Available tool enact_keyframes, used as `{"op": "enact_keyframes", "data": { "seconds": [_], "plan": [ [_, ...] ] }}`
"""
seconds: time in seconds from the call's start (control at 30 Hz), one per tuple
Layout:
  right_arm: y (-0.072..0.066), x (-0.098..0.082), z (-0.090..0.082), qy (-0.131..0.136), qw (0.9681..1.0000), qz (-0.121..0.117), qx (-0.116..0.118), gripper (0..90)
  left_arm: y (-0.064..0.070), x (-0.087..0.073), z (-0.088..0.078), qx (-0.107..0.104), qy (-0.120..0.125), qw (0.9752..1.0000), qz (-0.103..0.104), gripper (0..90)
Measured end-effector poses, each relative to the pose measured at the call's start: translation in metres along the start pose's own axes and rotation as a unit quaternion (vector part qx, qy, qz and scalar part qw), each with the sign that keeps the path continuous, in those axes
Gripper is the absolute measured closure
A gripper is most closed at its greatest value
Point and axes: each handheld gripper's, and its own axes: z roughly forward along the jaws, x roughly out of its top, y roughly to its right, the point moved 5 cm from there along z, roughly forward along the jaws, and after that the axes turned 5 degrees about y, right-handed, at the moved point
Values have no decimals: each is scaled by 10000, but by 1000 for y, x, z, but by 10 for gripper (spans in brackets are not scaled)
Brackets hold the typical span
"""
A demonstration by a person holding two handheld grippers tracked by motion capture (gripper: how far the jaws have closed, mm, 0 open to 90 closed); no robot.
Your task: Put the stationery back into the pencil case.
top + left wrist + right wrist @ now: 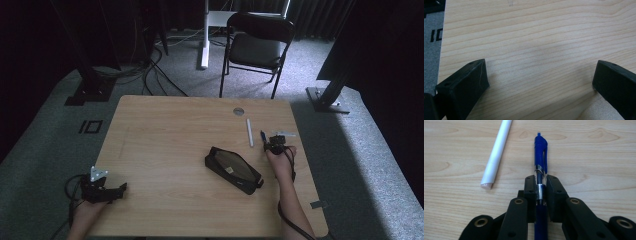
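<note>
High view: the right gripper [273, 145] rests at the far right of the pale wooden table [165, 150], jaws clamped on a blue plastic click pen [263, 135]. A black zip pencil case [233, 170] lies just behind and to its left.

Left gripper view: the left gripper [540, 77] stands wide over bare wood, holding nothing.

Right gripper view: the pen [540, 170] runs lengthwise between the jaws; a white plastic stick [497, 152] lies ahead-left, apart. The smooth barrel could slide or swing when lifted. No legible writing on pen or case.
</note>
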Motion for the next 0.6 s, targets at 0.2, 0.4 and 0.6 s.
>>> {"op": "enact_keyframes", "data": {
  "seconds": [0.2,0.4,0.6],
  "plan": [
    [9,5,-12,105,9998,163,22,794,0,0,0,2,-1,10000,0,3],
    [17,12,-25,252,9994,227,44,794,0,0,0,1,-2,10000,1,3],
    [19,17,-37,389,9990,218,103,794,0,0,0,1,-1,10000,0,3]
  ]
}}
